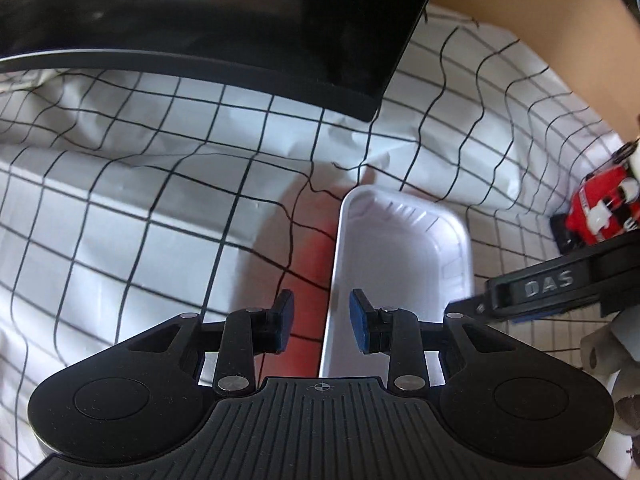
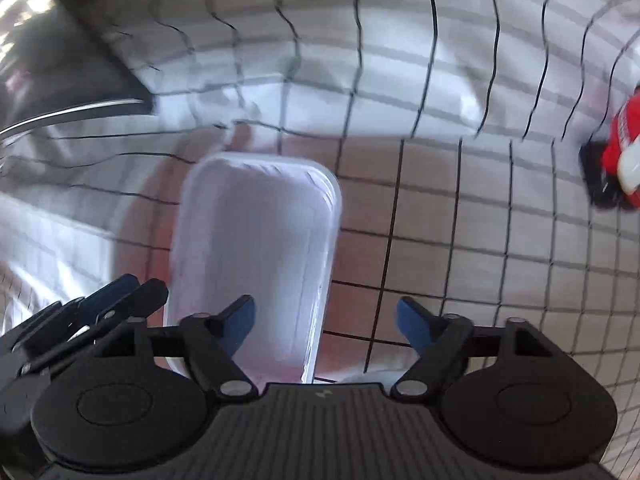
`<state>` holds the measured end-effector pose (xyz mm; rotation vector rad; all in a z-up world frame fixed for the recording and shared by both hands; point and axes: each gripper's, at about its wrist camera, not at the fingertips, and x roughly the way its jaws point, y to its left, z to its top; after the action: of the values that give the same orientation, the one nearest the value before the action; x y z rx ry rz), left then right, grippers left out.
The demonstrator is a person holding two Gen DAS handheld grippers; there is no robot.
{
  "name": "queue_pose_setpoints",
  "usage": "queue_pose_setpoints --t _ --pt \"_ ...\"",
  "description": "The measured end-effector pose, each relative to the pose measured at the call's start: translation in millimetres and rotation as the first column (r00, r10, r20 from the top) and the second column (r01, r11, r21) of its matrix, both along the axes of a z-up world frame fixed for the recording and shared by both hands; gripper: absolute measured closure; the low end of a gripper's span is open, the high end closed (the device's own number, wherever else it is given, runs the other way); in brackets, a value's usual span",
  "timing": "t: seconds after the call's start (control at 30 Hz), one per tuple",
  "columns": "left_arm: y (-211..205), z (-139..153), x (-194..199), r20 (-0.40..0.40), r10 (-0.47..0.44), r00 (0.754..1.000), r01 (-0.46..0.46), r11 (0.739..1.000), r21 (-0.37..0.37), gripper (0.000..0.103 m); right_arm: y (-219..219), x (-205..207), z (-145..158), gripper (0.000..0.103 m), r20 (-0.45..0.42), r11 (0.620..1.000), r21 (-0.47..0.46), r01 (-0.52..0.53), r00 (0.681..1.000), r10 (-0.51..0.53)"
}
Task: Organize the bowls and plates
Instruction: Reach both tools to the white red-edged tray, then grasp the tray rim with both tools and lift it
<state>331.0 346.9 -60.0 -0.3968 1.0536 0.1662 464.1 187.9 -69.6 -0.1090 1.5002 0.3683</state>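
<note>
Right now my left tongs (image 1: 322, 322) straddle the near left rim of the white foam tray (image 1: 400, 264) on the checked tablecloth (image 1: 140, 200), unclenched like my right tongs (image 2: 325, 326) just beside it, so a careless squeeze could crush the flimsy rim.

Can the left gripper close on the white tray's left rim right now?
Probably yes: the left gripper is open with the white tray's left rim standing between its pads, and nothing blocks it.
</note>
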Motion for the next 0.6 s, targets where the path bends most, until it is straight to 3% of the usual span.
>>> queue_pose_setpoints --t 0.13,0.27,0.3,0.37,0.5,0.6 --pt "1.5 -11.5 12.0 -0.022 -0.004 1.000 0.004 1.000 -0.012 0.070 7.0 3.1 -19.0 0.037 -0.065 0.999 -0.020 0.028 0.997 -0.030" --pt "4.3 -23.7 17.9 -0.018 -0.016 1.000 0.013 0.992 -0.128 0.072 18.2 0.4 -25.1 0.067 -0.086 1.000 -0.008 -0.006 0.996 0.005" --pt "6.2 -27.6 18.6 -0.023 -0.011 1.000 0.007 0.986 -0.165 0.072 19.2 -2.3 -24.5 0.072 -0.095 1.000 0.010 -0.010 0.995 0.011" --pt "9.2 -26.2 15.4 -0.023 0.005 1.000 -0.009 0.984 -0.177 0.072 19.1 -10.6 -17.7 0.072 -0.081 1.000 0.028 -0.009 0.997 0.011" --pt "15.4 6.8 -5.7 0.030 0.017 0.999 -0.011 0.977 -0.212 0.072 9.9 -35.0 20.2 0.072 -0.015 0.993 0.110 -0.049 0.999 0.051" --pt "12.0 52.9 -26.5 0.119 0.021 0.993 -0.001 0.985 -0.171 0.072 -0.1 -53.5 58.9 0.072 0.055 0.975 0.195 -0.102 0.994 0.093"
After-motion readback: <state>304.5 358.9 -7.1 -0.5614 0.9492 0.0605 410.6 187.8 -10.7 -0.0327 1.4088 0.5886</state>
